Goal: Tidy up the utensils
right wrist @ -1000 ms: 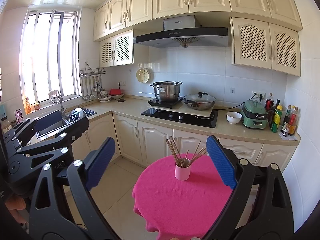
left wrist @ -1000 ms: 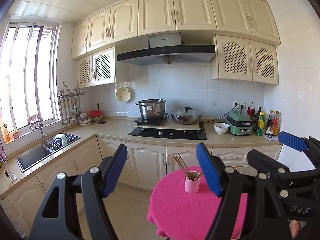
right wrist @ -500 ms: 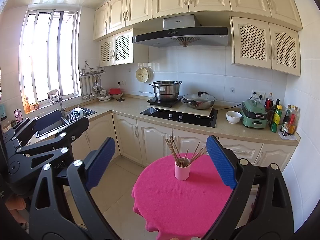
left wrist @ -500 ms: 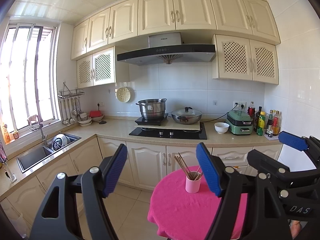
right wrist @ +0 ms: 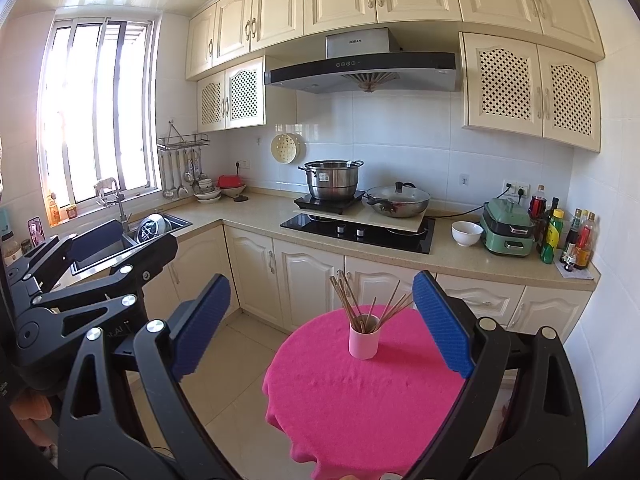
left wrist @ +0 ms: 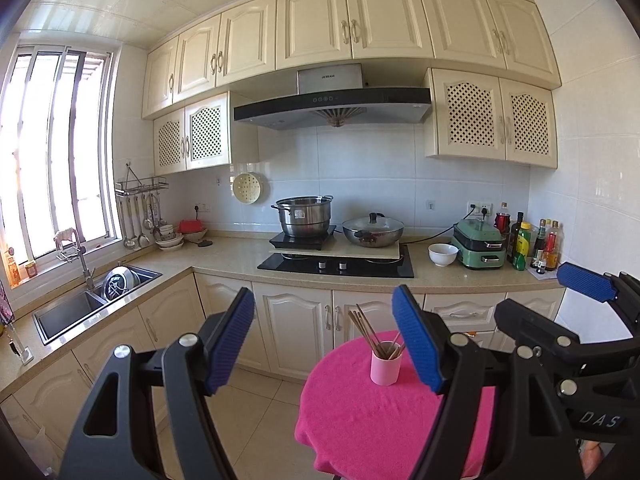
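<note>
Both wrist views face the far stove wall, sharing the pink table near; left view sits further left.

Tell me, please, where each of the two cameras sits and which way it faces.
Left wrist: sits on the left gripper, looks over the pink table toward the stove; shows its own open fingers, with the right gripper alongside.
Right wrist: sits on the right gripper, faces likewise; shows its own open fingers, the left gripper alongside.
Shared: the pink cup of chopsticks, table, stove.
</note>
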